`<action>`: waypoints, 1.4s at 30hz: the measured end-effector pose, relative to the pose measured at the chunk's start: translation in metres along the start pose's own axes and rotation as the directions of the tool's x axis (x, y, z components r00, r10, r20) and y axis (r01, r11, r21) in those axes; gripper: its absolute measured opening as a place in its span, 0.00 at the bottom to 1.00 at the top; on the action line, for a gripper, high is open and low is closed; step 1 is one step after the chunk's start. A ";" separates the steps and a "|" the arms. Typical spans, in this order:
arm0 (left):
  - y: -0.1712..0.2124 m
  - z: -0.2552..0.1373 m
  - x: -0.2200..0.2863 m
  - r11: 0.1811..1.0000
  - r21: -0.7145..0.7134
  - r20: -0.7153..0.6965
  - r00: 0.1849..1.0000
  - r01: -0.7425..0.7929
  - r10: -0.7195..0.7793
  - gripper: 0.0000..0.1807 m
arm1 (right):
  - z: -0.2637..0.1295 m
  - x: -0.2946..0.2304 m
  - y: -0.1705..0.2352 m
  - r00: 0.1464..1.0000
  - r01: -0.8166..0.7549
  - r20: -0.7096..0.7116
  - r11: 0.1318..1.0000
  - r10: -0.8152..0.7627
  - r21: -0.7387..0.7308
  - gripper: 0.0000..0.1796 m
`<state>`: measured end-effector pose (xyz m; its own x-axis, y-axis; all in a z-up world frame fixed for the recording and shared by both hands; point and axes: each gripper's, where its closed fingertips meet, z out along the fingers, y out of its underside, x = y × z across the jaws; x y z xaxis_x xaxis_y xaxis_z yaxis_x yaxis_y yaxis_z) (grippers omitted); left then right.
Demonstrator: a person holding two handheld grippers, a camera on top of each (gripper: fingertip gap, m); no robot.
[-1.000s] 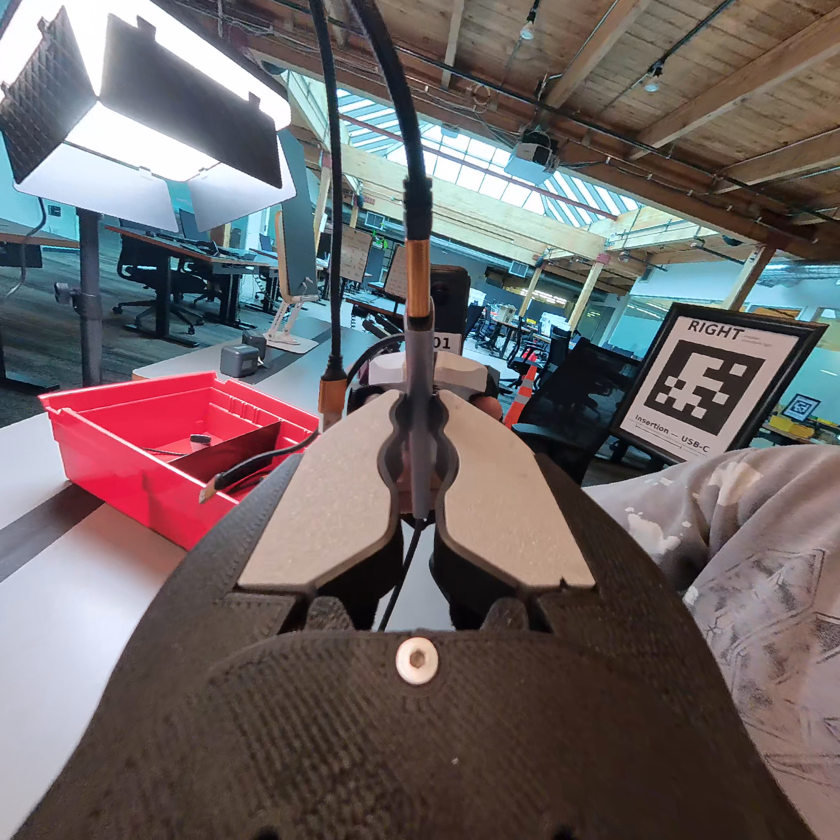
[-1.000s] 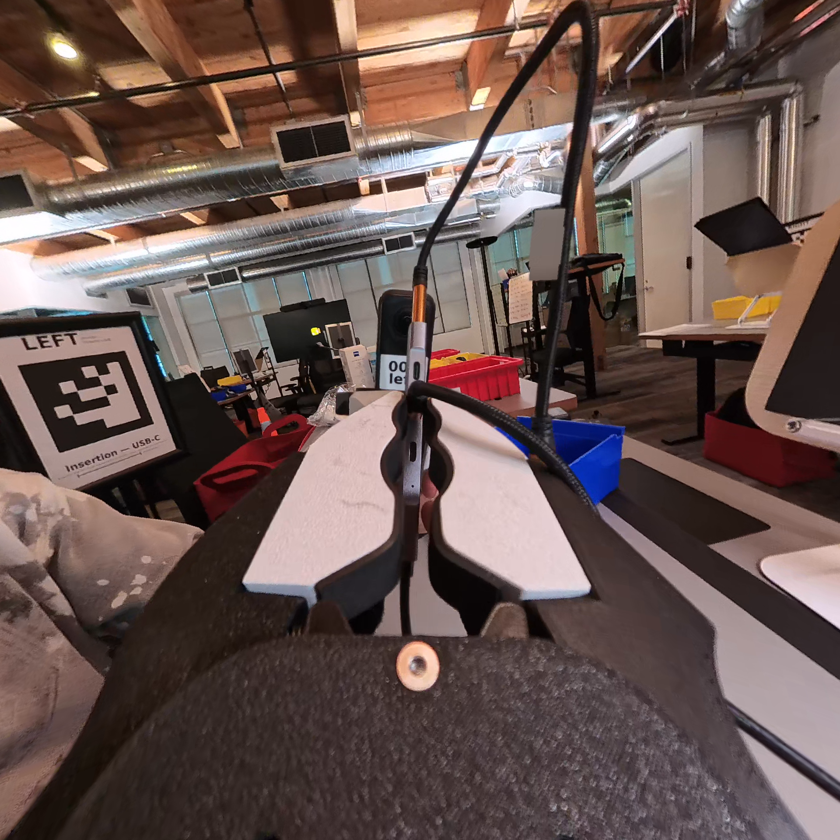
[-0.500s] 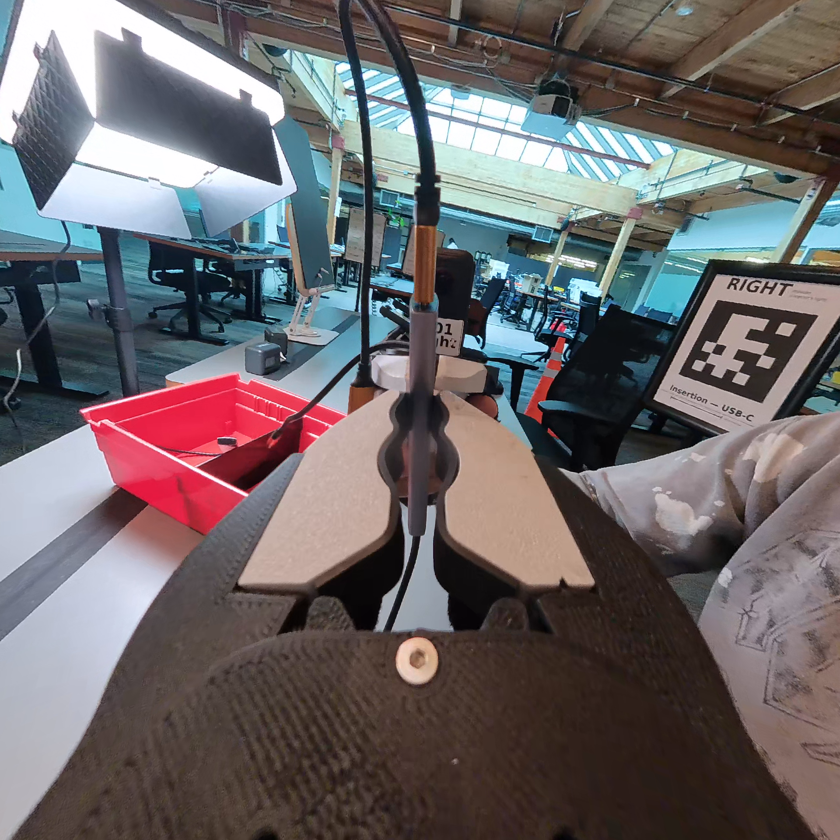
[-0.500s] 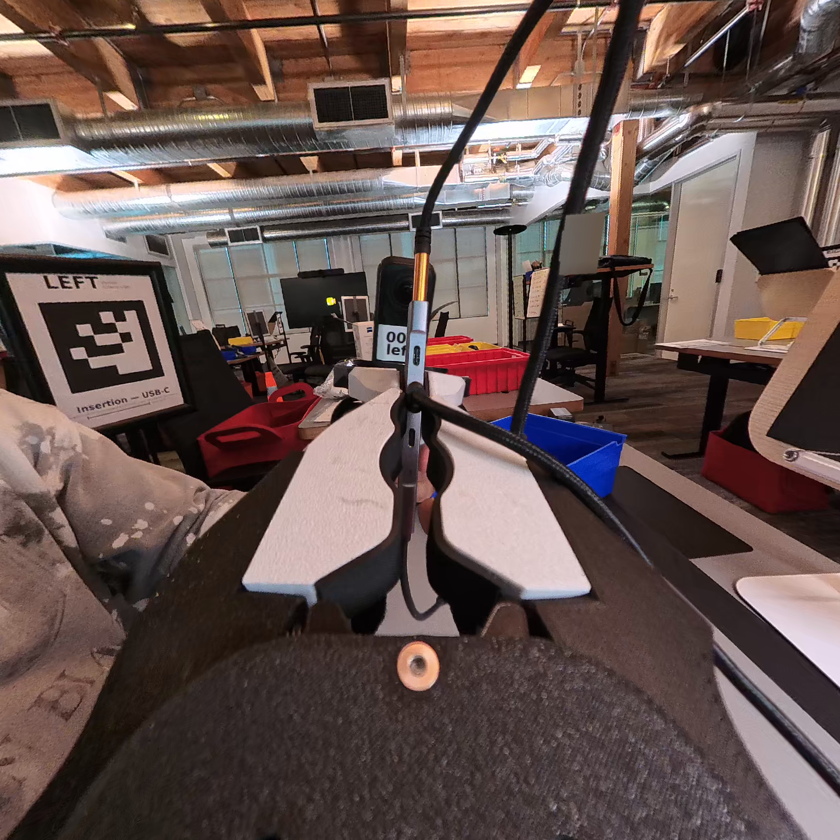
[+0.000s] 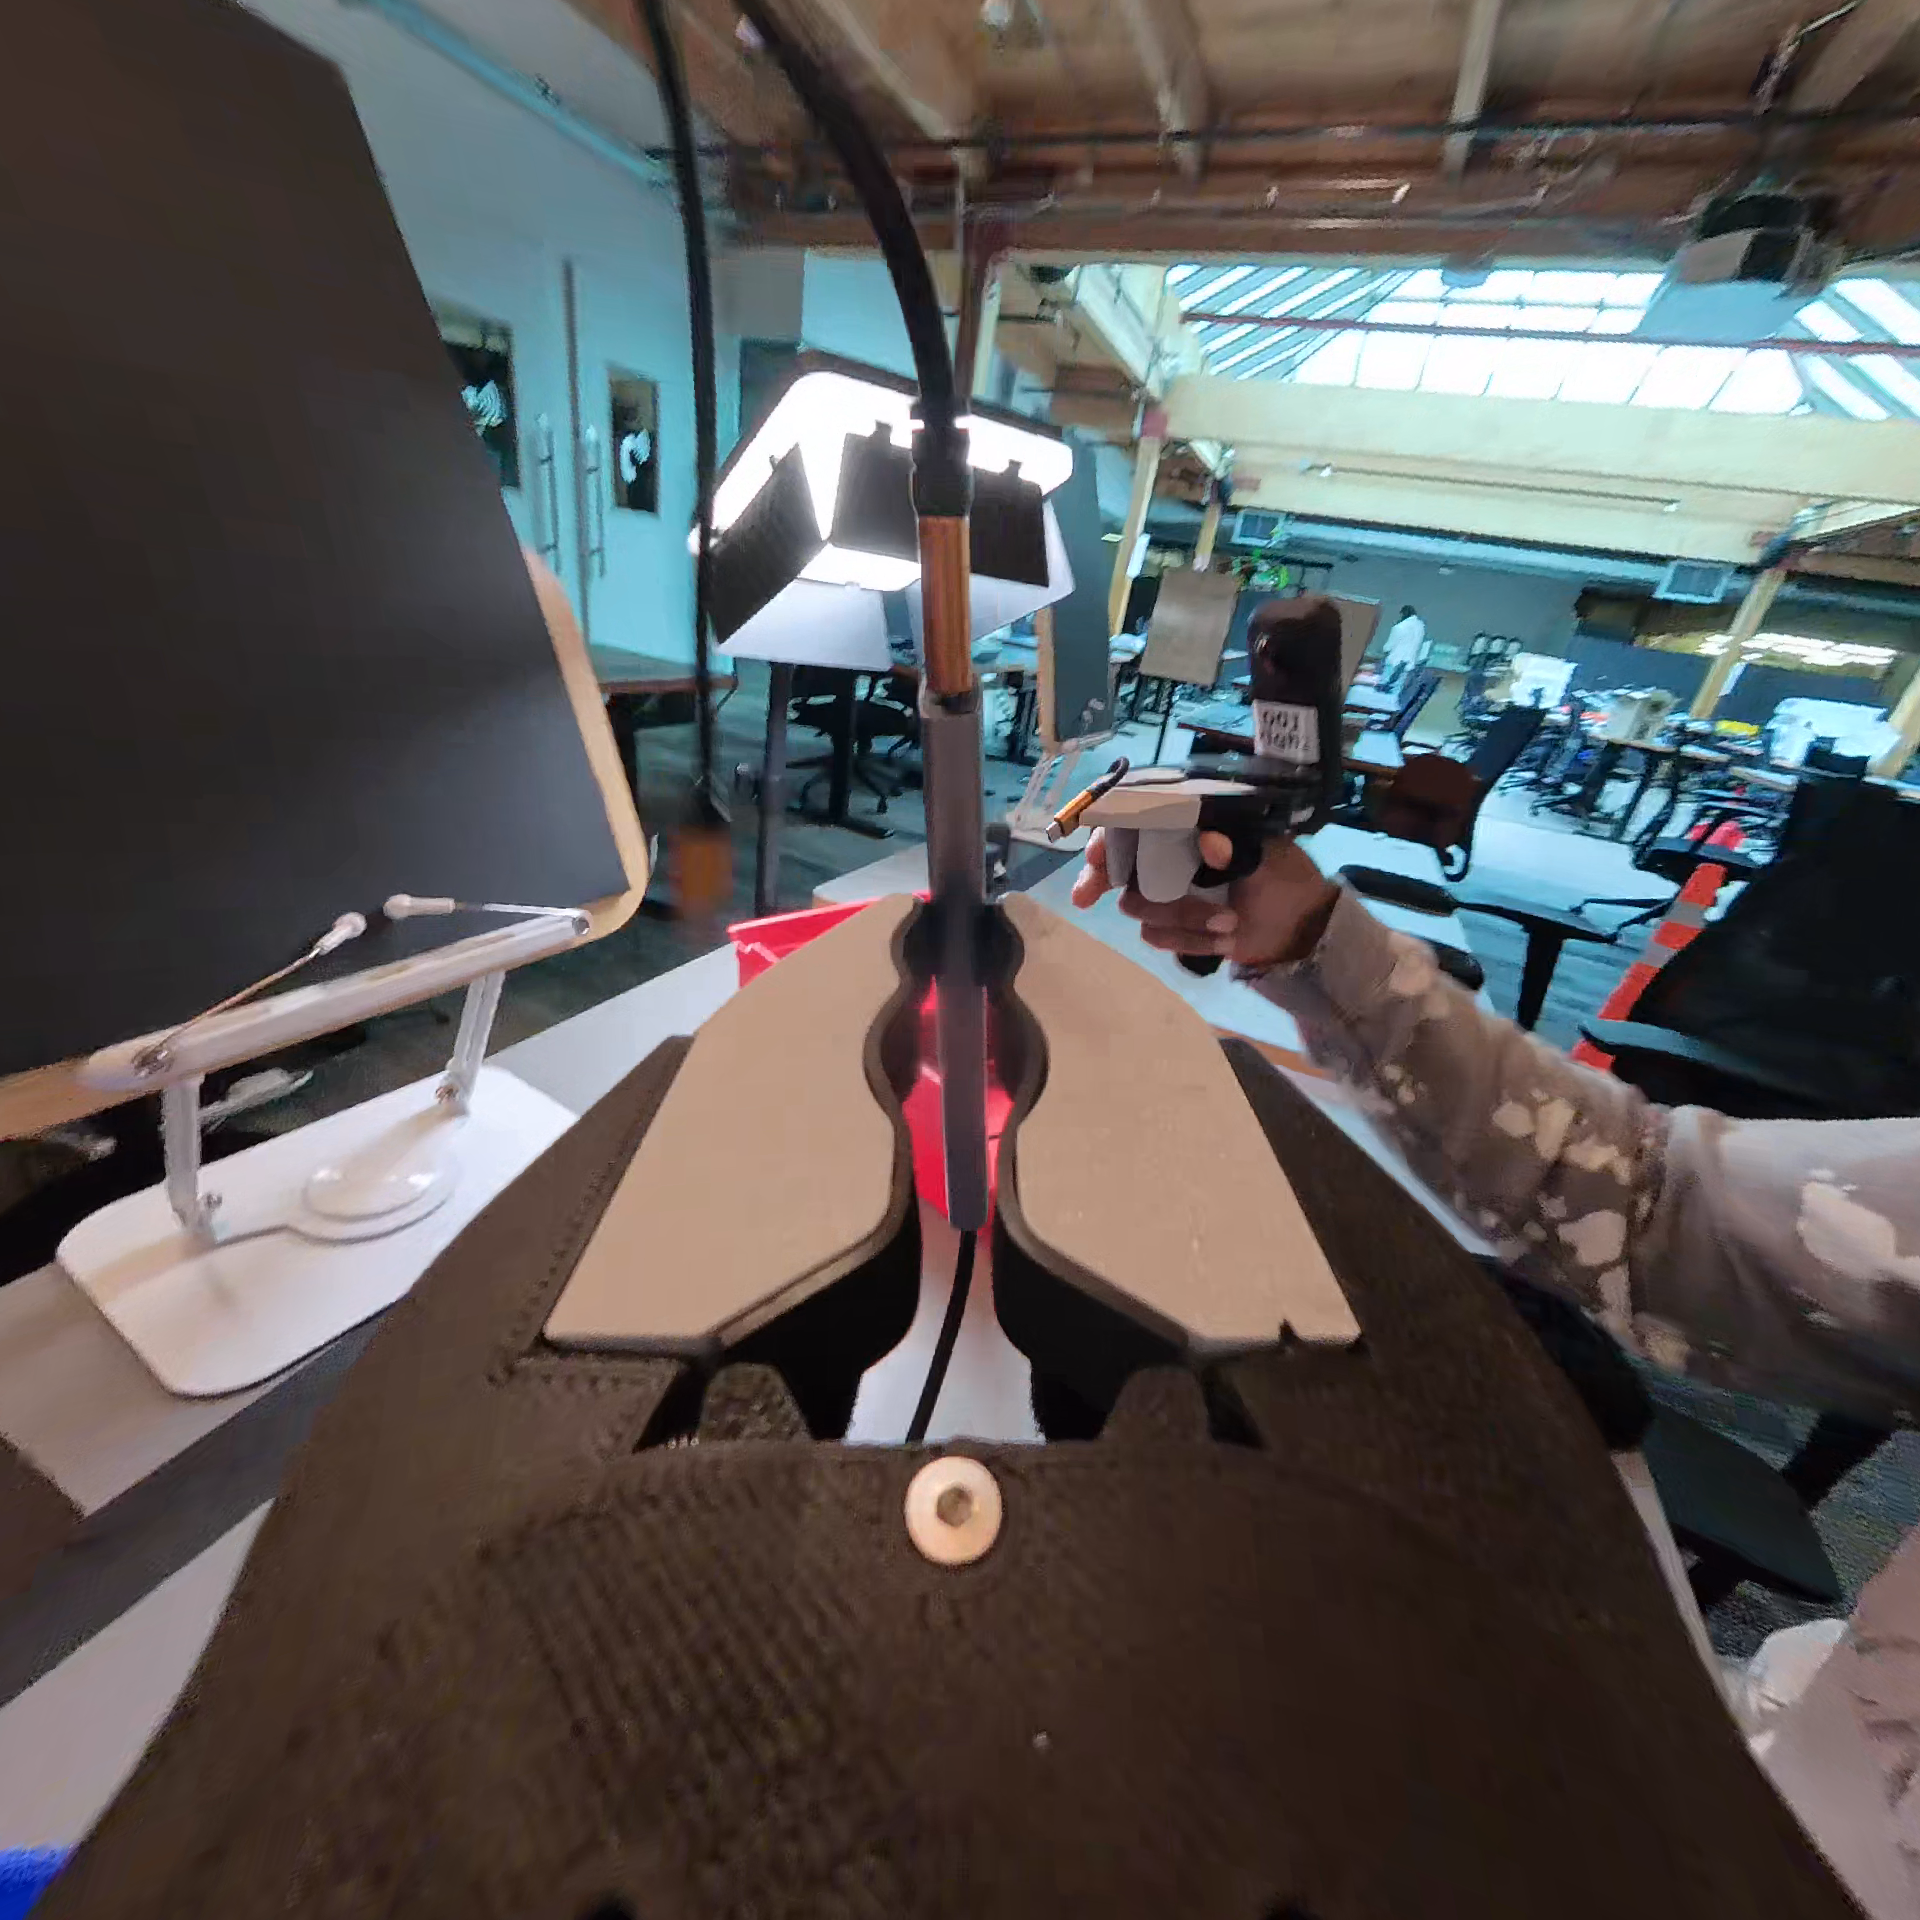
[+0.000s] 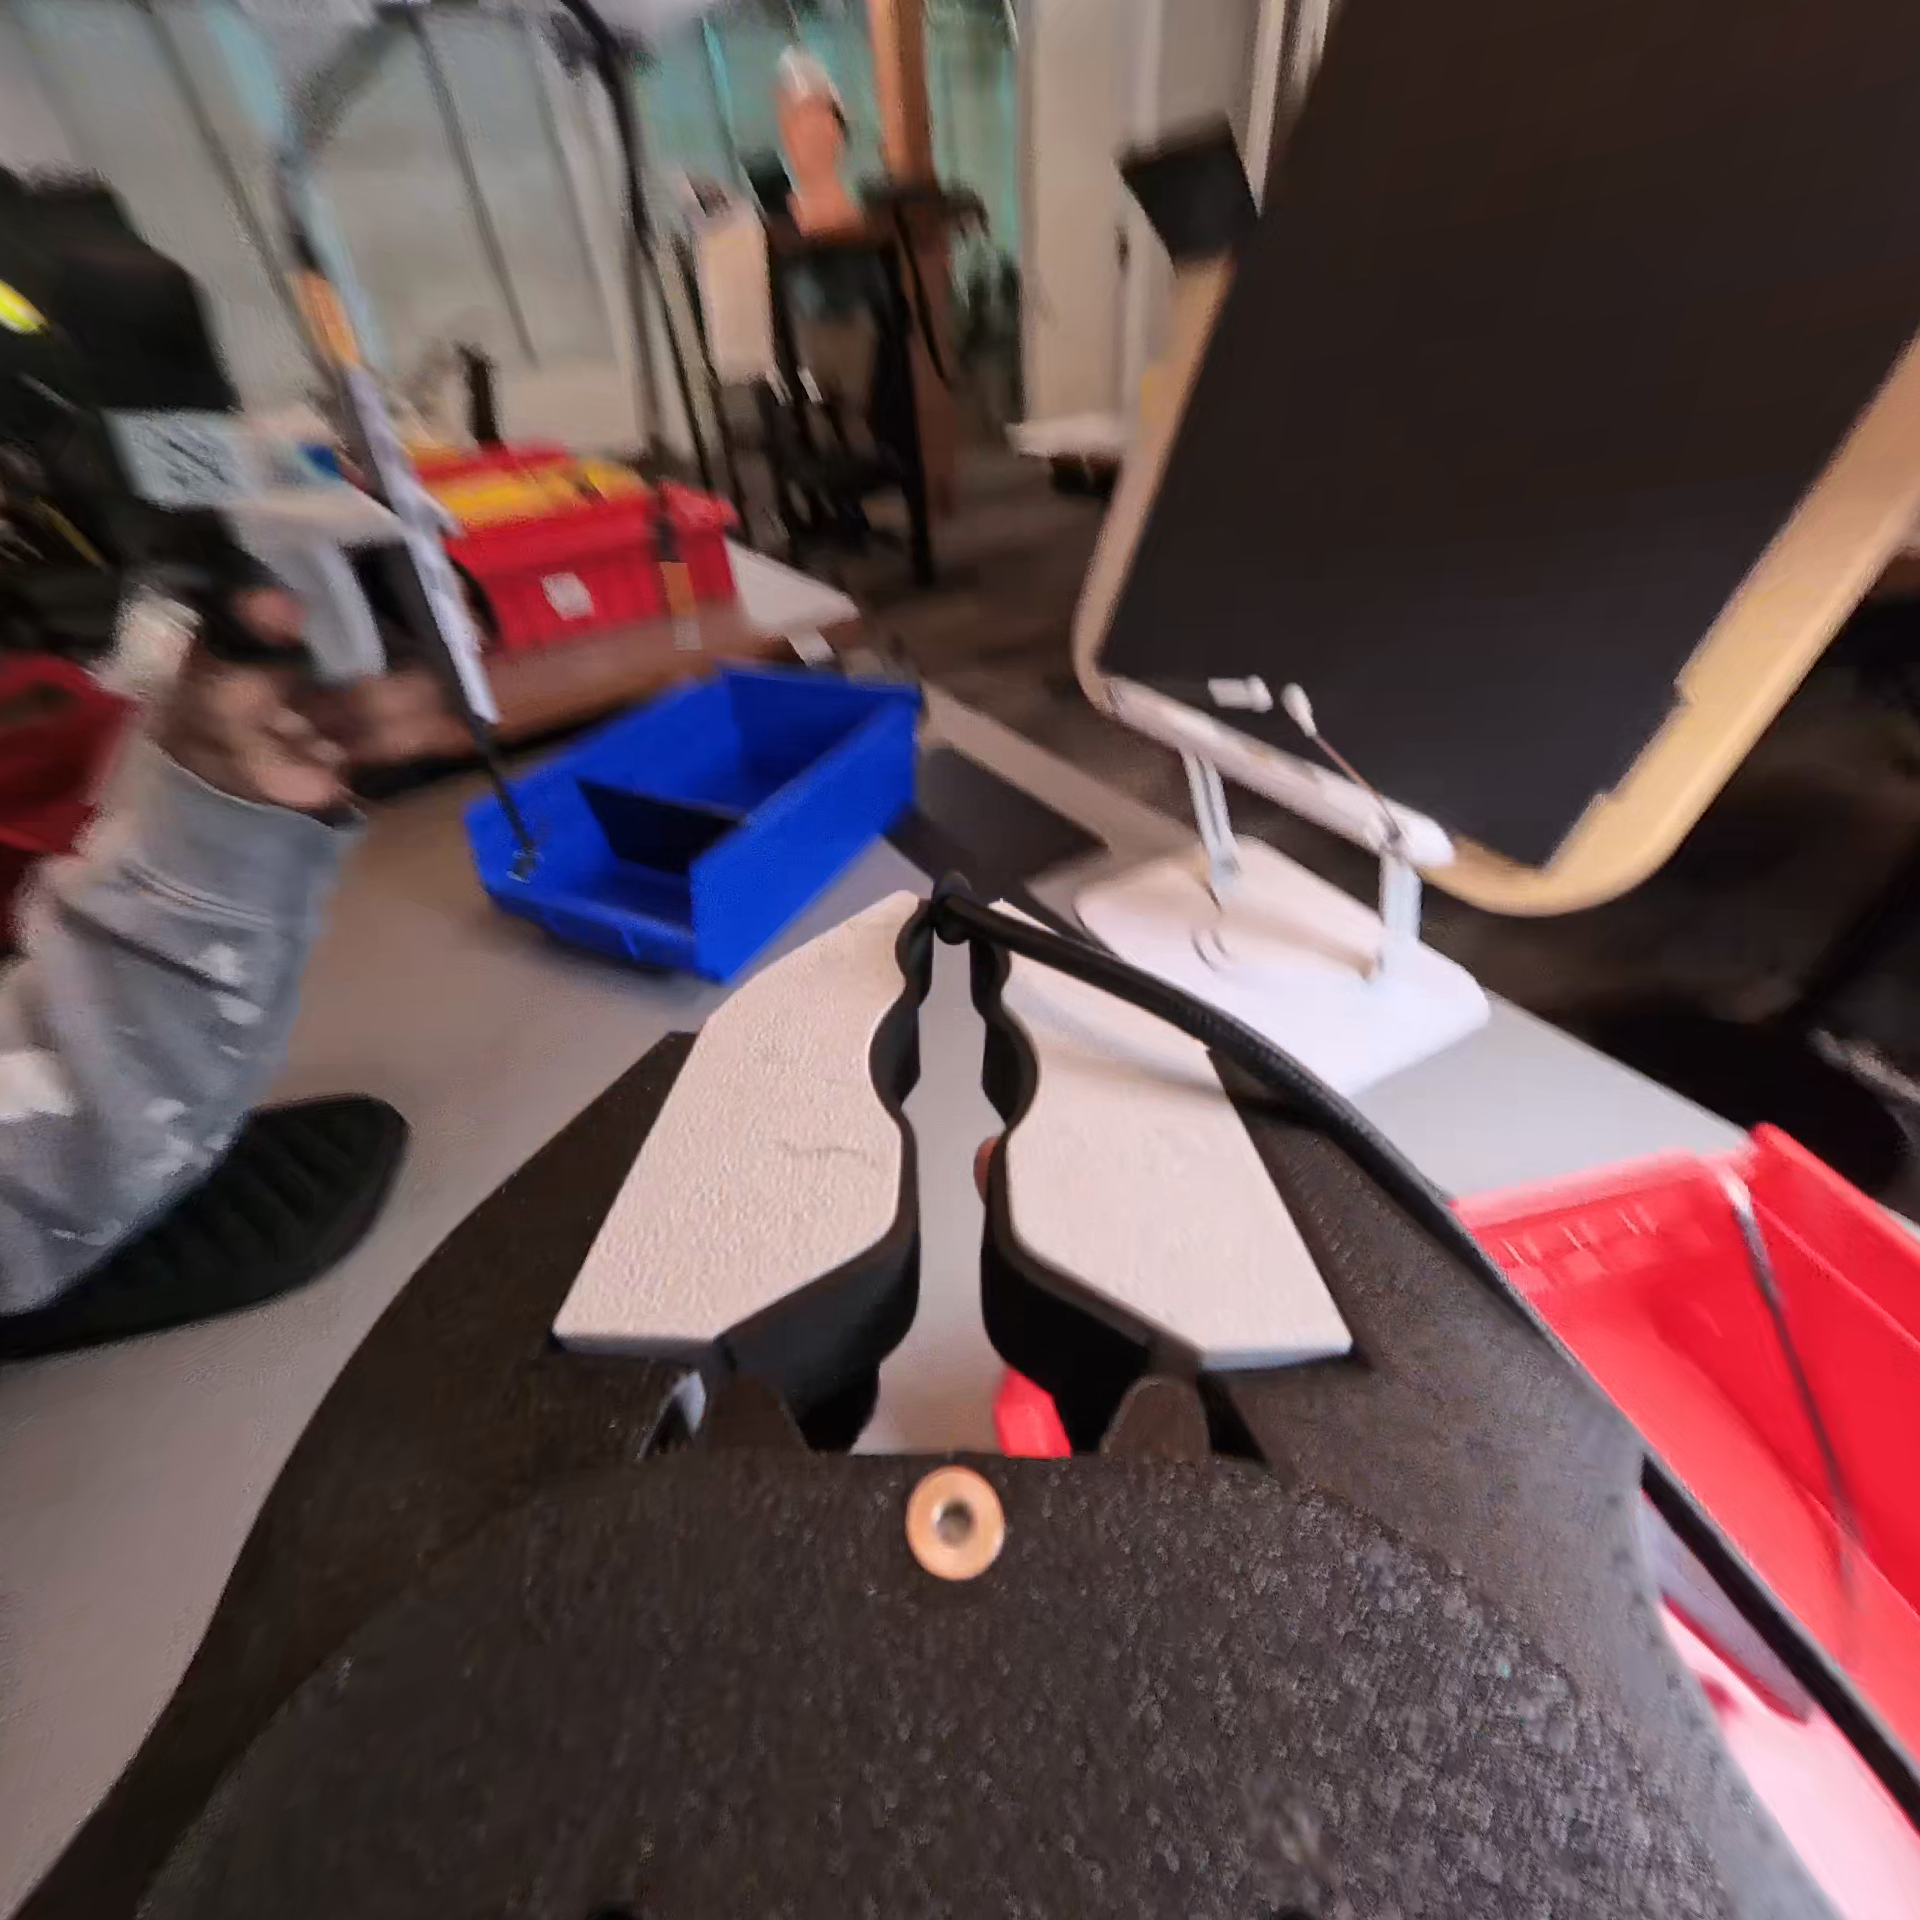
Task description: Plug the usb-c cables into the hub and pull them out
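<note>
Grey tabletop [image 6: 499,1049] carries a blue bin [image 6: 727,821] and red bin [image 6: 1662,1309]; left gripper [image 5: 956,935] clamps the hub [image 5: 961,1039]; right gripper [image 6: 951,925] pinches a black cable [image 6: 1195,1029]; wooden beams [image 5: 1351,197] overhead.

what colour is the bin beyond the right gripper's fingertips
Blue: the bin with a dark divider inside, clearest in the right wrist view.

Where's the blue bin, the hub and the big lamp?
blue bin [image 6: 800,831], right wrist view, its front wall.
hub [image 5: 961,1049], left wrist view, its grey body between the fingers.
lamp [image 5: 800,613], left wrist view, its lower white flap.
</note>
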<state>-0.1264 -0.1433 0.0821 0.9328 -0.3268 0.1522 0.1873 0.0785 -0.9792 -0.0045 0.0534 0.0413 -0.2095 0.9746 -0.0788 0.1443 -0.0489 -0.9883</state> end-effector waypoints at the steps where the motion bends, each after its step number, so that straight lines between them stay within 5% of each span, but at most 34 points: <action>1: 0.004 0.001 -0.003 1.000 -0.021 0.012 1.000 0.007 -0.007 0.05 | 0.001 0.015 0.009 0.999 -0.010 -0.050 0.997 0.006 -0.074 0.04; 4: 0.009 0.004 -0.005 0.999 -0.036 0.004 1.000 0.031 -0.031 0.05 | -0.002 0.052 0.047 0.988 -0.102 -0.141 0.951 0.063 -0.291 0.04; 8: 0.009 0.006 -0.002 0.999 -0.037 -0.002 1.000 0.021 -0.021 0.05 | 0.004 0.056 0.086 0.979 -0.195 -0.135 0.906 0.155 -0.377 0.04; 18: 0.017 0.014 -0.001 0.998 -0.066 -0.005 1.000 0.003 -0.003 0.05 | 0.031 -0.006 0.033 0.837 -0.478 0.247 0.872 0.489 -0.108 0.04; 27: 0.014 0.011 0.001 0.998 -0.063 -0.017 1.000 -0.002 0.001 0.05 | -0.003 0.029 0.071 0.698 -0.692 0.160 0.715 0.698 -0.099 0.04; 34: 0.016 0.012 0.002 0.997 -0.072 -0.025 1.000 -0.003 0.001 0.05 | -0.039 -0.033 0.096 0.733 -0.595 0.210 0.760 0.646 -0.260 0.04; 42: 0.020 0.017 0.006 0.996 -0.086 -0.039 0.999 -0.004 0.000 0.05 | -0.077 -0.070 0.077 0.803 -0.456 0.198 0.794 0.561 -0.402 0.04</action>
<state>-0.1118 -0.1273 0.0653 0.9202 -0.3630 0.1466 0.1566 -0.0017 -0.9877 0.0962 -0.0018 -0.0194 -0.2787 0.7125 -0.6440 0.5985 -0.3956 -0.6966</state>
